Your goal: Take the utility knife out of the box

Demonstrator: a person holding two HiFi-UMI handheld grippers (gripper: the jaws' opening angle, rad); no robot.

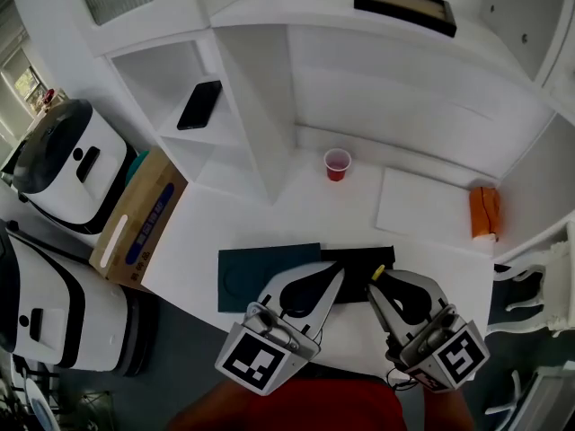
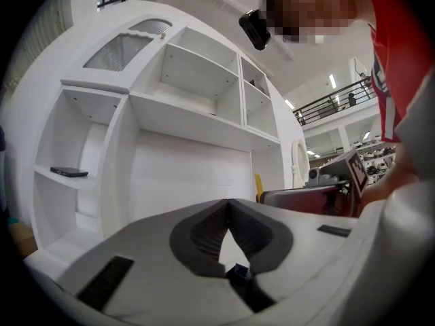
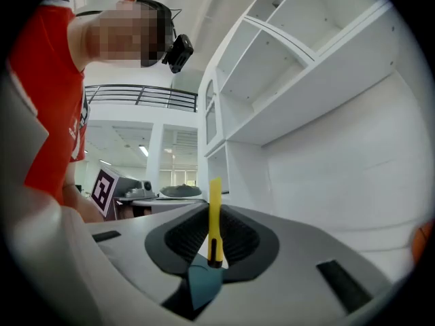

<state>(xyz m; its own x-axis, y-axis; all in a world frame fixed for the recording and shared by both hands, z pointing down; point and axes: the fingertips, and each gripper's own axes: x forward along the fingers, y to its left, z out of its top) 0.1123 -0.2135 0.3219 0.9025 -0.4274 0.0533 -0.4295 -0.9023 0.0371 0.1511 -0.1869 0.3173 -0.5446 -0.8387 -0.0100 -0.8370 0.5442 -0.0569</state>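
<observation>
A white built-in desk (image 1: 296, 209) with shelving carries a flat dark teal box (image 1: 256, 272) and, touching it, a black tray (image 1: 359, 259). Above them hang 2 grippers: the left gripper (image 2: 228, 202) has its jaws pressed together on nothing, while the right gripper (image 3: 212, 209) pinches the slim yellow utility knife (image 3: 215, 212), clear of the box.

Red cup (image 1: 337, 163) upright on desk (image 1: 296, 218); black phone (image 1: 199, 104) flat on shelf (image 1: 196, 137).
</observation>
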